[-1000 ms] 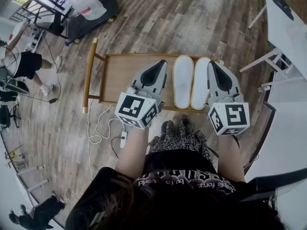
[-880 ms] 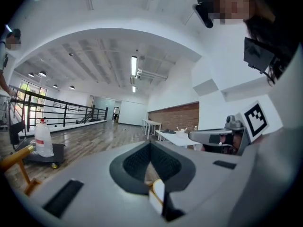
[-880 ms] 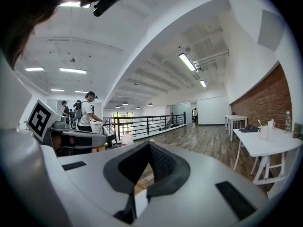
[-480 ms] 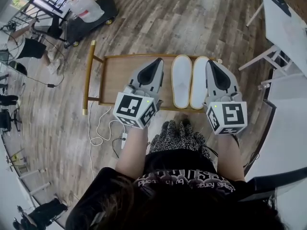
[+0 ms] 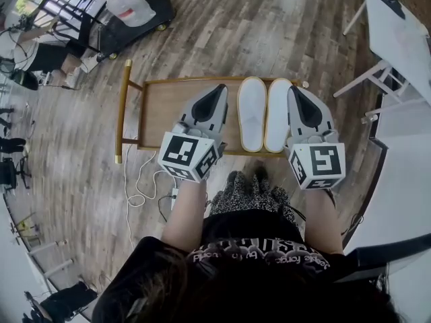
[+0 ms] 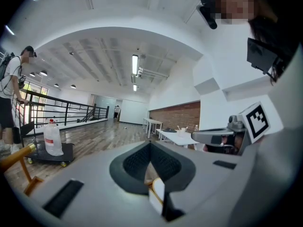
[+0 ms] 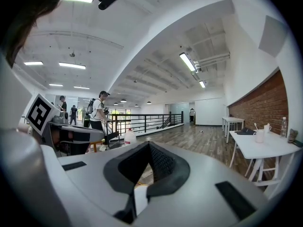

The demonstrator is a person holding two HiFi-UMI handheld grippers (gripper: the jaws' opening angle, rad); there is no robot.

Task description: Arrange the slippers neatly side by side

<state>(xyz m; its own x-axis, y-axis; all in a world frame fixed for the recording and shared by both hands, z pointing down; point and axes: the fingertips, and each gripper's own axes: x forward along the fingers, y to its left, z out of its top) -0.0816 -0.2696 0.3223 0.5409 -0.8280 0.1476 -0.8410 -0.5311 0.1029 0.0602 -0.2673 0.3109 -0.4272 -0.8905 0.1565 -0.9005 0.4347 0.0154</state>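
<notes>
Two white slippers, the left slipper [image 5: 252, 113] and the right slipper [image 5: 277, 114], lie side by side, toes pointing away, on a low wooden table [image 5: 165, 106] in the head view. My left gripper [image 5: 219, 93] hovers over the bare wood just left of the pair. My right gripper [image 5: 296, 94] hovers close along the right slipper's outer edge. Both point forward and nearly level. Each has its jaws drawn to a closed point with nothing held, as the left gripper view [image 6: 150, 144] and the right gripper view [image 7: 149, 144] also show.
A black trolley with a water jug [image 5: 128, 5] stands beyond the table at upper left. A white folding table [image 5: 404, 39] stands at the right. A white cable [image 5: 138, 180] trails on the wood floor beside the table. A bystander [image 5: 47, 56] stands at far left.
Slippers and both grippers stay where they were. The head view has drifted slightly, and the bystander at far left has walked toward the trolley.
</notes>
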